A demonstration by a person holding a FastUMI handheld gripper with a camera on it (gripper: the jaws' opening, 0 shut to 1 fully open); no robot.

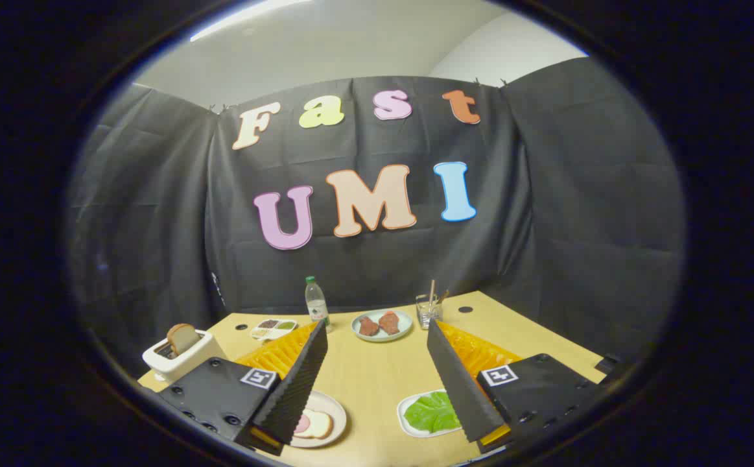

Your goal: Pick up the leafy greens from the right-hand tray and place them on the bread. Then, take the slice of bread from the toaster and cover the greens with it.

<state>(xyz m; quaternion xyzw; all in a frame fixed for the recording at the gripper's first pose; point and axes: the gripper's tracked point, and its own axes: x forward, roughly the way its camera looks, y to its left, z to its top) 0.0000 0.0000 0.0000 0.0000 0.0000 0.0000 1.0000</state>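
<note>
Fingers (377,363) spread wide, holding nothing, hovering above the counter (377,376) with bare wood showing between them.

Step in hand, judged: reach for the leafy greens (434,411). Greens lying flat in the right-hand tray (409,425), partly tucked under the right finger. Bread on plate (315,425) sitting low by the left finger, bread carrying a pinkish slice on top, plate partly hidden by that finger.

To do it well:
- Swing right and drop so greens sit between the fingers, not under one.
- Come in low and shallow; flat, thin leaf likely to slip, so pinch an edge or a raised fold, not the tray rim.
- Close gently, lift straight up to clear the tray lip before crossing left to the bread.
- Watch tray sliding on the counter if a finger catches the rim.

Containers:
- Toaster (179,357) beyond the left finger, slice of bread (183,337) standing up out of the slot.
- Round plate with two reddish pieces (382,324) at the back, between the fingers.
- Small divided dish (273,329) with dark and green fills, contents too small to tell.
- Bottle (316,302) upright beside it.
- Clear glass (428,311) holding sticks, near the right fingertip.
</note>
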